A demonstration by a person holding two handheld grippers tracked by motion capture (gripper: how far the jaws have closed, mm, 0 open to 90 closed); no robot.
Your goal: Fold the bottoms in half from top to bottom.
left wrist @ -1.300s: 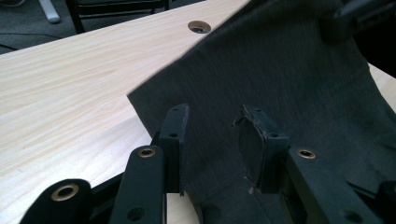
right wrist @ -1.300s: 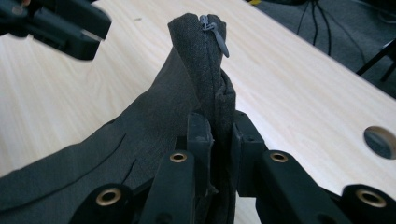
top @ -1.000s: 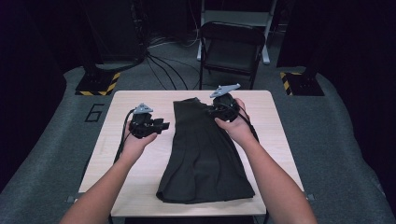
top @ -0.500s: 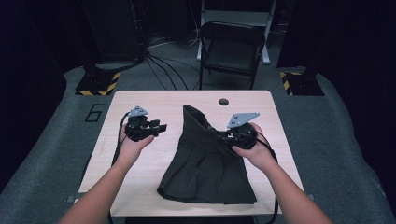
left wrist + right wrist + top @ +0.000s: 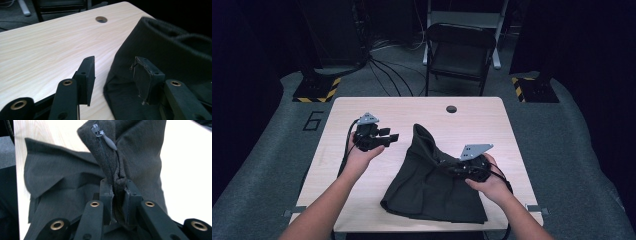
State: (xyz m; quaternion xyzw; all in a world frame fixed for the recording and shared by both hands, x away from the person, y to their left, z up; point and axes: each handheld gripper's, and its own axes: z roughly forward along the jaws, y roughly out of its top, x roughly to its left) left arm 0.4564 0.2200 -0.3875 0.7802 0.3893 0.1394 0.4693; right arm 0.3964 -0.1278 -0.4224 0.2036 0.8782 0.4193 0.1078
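a dark grey skirt lies on the light wooden tabletop, mostly on the near right part, and its wide hem reaches the near edge of the tabletop. its narrow waist end is lifted from the wood and folded back toward the near side, so it makes a raised hump close to the middle of the tabletop. the right gripper is above the right part of the skirt, nearer to the right edge, and its jaws are pressed together on a thick fold of the waist cloth. in the right gripper view this fold stands up between the two black pads, and a zipper with a small grey pull runs up along it. the left gripper is in the left half of the tabletop, just beside the raised hump, and its jaws point toward the cloth. its jaws have just been opening and they now stand about half apart, with nothing pinched between them. in the left gripper view one pad is over bare wood and the other pad is in front of the dark cloth; i cannot tell if that pad touches it. a small round hole is in the tabletop near the far edge.
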